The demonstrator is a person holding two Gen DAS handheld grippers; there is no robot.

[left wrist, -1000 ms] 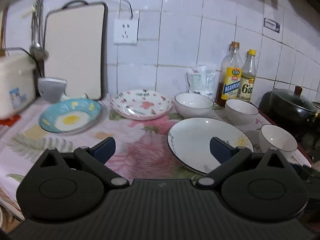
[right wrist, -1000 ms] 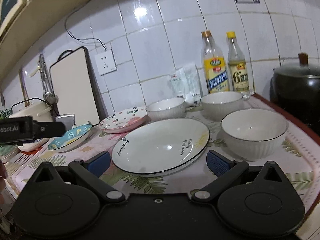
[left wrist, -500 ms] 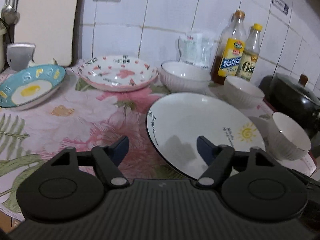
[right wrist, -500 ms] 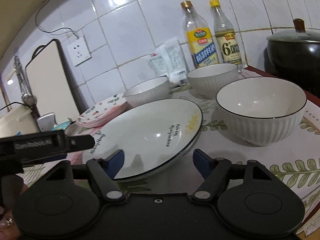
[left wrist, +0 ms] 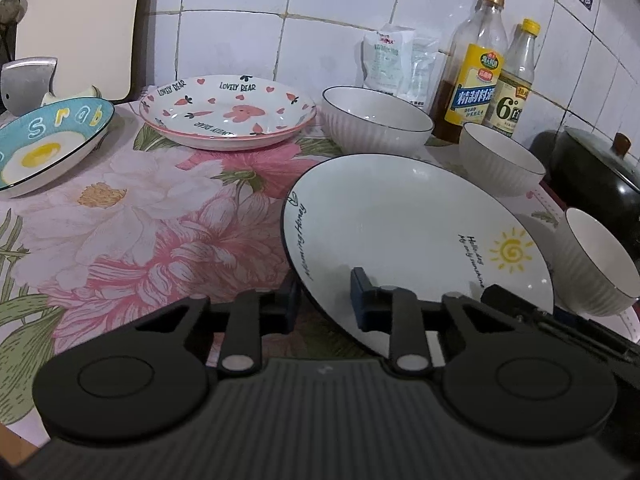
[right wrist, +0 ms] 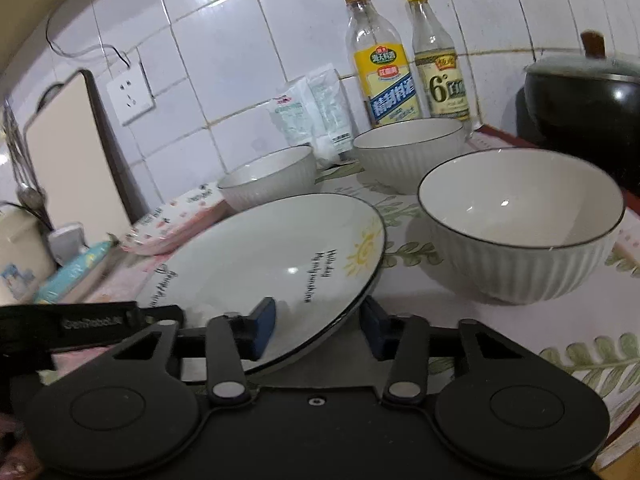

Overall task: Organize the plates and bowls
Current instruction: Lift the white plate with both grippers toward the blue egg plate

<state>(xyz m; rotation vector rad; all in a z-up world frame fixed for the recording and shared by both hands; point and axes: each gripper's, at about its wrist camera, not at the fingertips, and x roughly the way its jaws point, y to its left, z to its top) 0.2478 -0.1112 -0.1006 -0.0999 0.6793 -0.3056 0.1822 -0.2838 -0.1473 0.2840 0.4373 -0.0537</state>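
Both tongs have closed in astride the tilted sun plate's (left wrist: 400, 220) rim.

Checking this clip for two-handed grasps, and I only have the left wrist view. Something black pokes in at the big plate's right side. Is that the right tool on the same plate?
Observer: Yes. The right tool straddles the rim of the sun plate. Its jaws are closing, one pad over the plate and one outside the rim.
Operator: The bowl by that tool is half cut off for me. Anything in it?
Observer: It is empty. It stands upright beside the plate, apart from it.
Operator: What sits left of the blue plate?
Observer: A white appliance, cut off by the frame edge.
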